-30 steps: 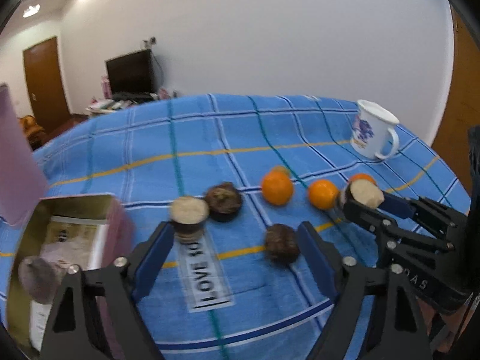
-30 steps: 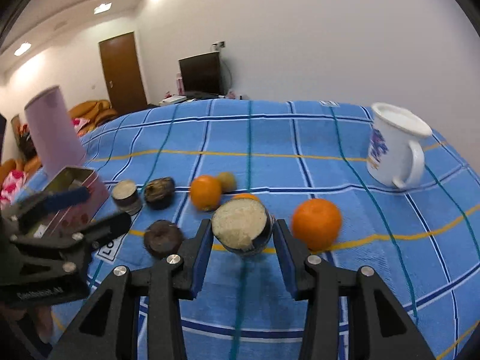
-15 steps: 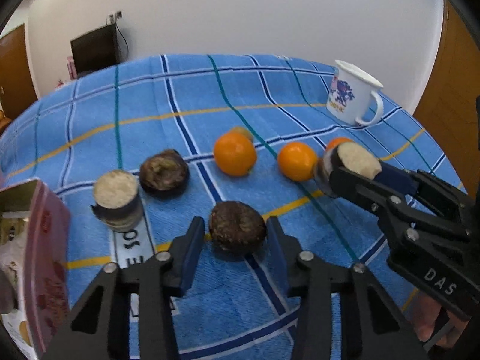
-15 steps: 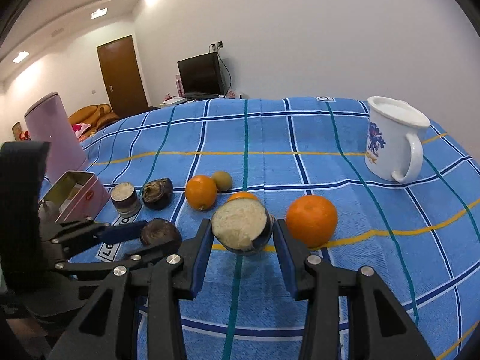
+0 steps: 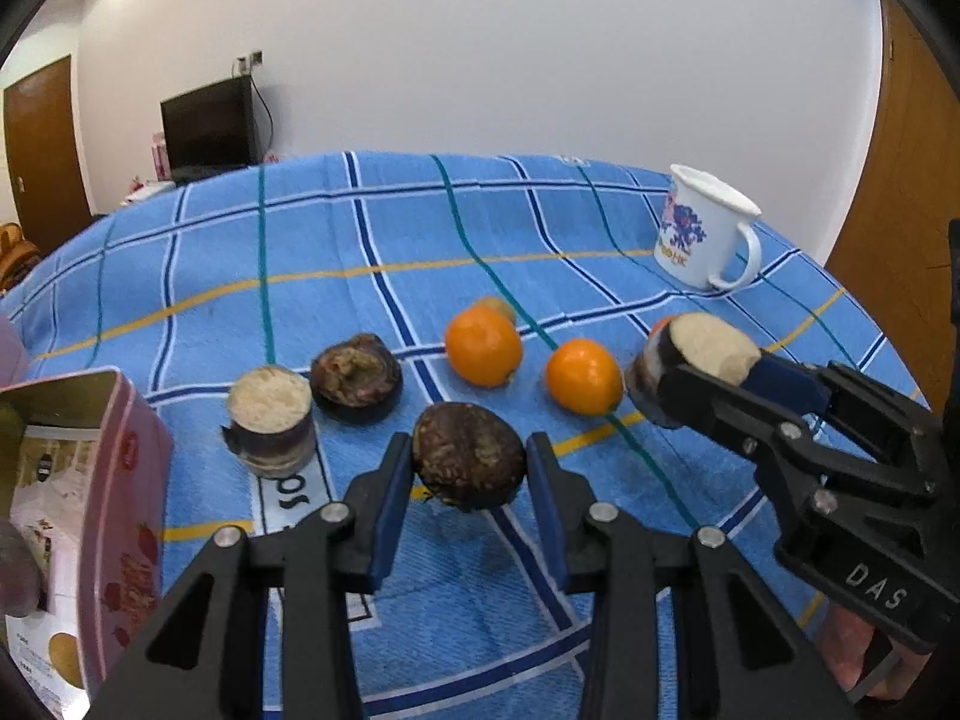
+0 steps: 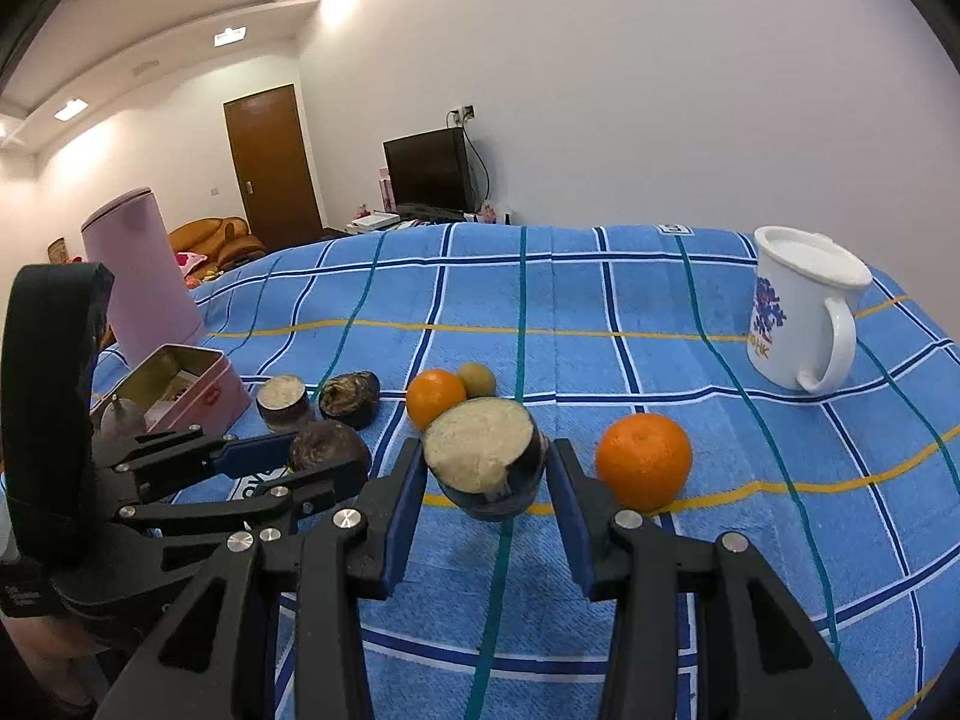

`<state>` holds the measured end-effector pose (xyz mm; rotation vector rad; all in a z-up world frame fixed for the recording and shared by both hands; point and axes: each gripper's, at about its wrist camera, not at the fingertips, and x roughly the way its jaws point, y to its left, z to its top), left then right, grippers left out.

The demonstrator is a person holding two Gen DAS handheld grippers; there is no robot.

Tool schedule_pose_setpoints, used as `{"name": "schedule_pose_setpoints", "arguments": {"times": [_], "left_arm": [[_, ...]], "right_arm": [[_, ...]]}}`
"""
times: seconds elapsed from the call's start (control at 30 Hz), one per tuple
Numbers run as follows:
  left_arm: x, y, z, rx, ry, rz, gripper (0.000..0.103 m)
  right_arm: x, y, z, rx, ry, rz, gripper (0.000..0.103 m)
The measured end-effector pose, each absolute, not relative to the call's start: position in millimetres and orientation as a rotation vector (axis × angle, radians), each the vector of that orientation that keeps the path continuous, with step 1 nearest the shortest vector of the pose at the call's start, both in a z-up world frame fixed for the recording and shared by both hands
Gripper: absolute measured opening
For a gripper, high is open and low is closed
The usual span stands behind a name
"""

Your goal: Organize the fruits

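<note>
Pink tin (image 5: 129, 480) at left edge of the left wrist view, lid off, with paper packets inside and a dark round thing at its near end. White mug (image 5: 702, 234) upper right on the blue checked surface (image 5: 312, 240), contents unseen. Left tongs (image 5: 470, 483) clenched on a dark wrinkled fruit (image 5: 468, 455), centre frame. Right tongs (image 6: 485, 483) clamped on a cut purple fruit (image 6: 485, 456), pale face up, centre of the right wrist view. Oranges (image 5: 483, 346) and two more dark fruits sit mid-frame.
</note>
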<state>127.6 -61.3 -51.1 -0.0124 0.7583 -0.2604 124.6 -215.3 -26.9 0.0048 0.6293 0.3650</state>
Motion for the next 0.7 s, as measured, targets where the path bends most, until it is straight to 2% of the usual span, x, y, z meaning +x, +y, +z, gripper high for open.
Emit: {"name": "schedule_pose_setpoints", "arguments": {"times": [0.7], "left_arm": [[104.3, -55.2, -34.1, -0.004, 0.601, -0.210, 0.040]], "right_arm": [[111.9, -215.4, -20.4, -0.004, 0.557, 0.401, 0.043]]}}
